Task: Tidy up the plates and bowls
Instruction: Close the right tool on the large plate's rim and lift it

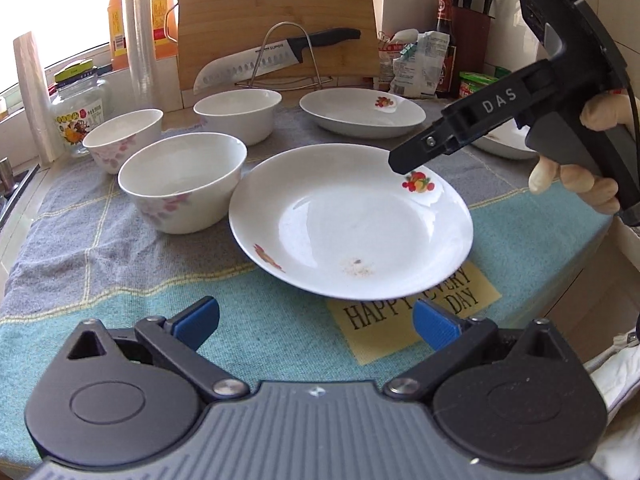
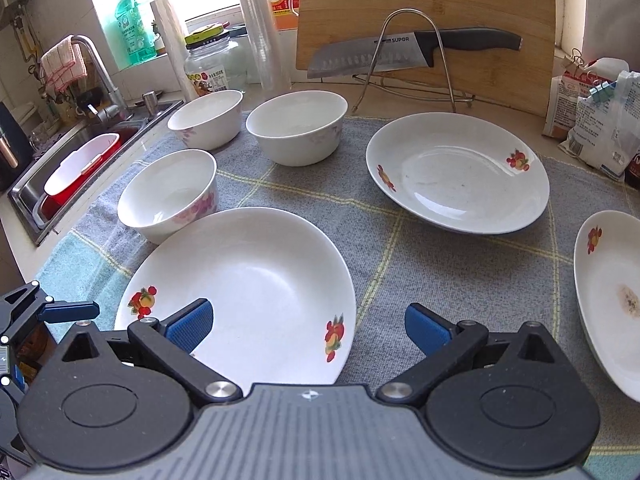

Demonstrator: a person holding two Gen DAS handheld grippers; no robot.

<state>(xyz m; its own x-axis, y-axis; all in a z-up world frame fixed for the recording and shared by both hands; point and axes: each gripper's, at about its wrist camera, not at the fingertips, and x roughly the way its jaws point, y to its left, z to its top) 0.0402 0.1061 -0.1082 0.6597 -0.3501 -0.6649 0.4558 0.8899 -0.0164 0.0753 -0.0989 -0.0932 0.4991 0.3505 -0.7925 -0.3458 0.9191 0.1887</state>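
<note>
Three white plates with fruit prints and three white bowls with pink flowers stand on a cloth-covered counter. The near plate lies in front of both grippers. A second plate lies behind it, a third plate at the right. The bowls stand at the left. My left gripper is open and empty, just short of the near plate. My right gripper is open and empty above that plate's edge; it also shows in the left wrist view.
A bamboo cutting board and a knife on a wire rack stand at the back. A glass jar, bottles and food bags line the wall. A sink with a red tub lies at the left.
</note>
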